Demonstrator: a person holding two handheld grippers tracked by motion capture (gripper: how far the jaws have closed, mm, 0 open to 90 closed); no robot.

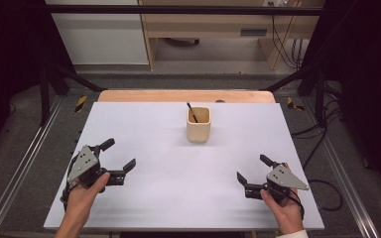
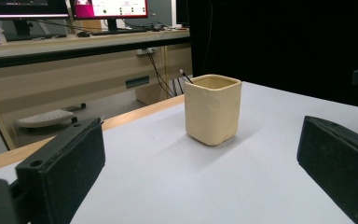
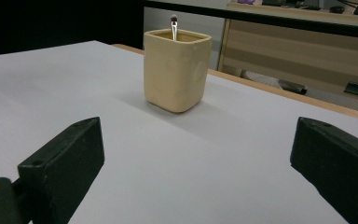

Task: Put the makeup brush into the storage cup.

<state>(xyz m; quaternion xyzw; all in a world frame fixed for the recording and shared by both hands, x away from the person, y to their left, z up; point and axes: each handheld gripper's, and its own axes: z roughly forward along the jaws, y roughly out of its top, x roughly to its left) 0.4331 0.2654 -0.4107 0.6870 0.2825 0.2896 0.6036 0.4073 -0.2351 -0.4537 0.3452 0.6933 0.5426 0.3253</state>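
Near the table's front edge, the left gripper (image 1: 120, 154) and the right gripper (image 1: 252, 168) rest with jaws spread wide, grasping nothing. Farther back, mid-table, stands an upright beige cup (image 1: 198, 124); a thin dark stick (image 1: 192, 112) inside it leans up and away toward the far left.

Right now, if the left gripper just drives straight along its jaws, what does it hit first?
Probably the beige cup: in the left gripper view it stands just right of centre between the open jaws, only bare white table before it. The left gripper is open; depth is unclear, so it could graze.
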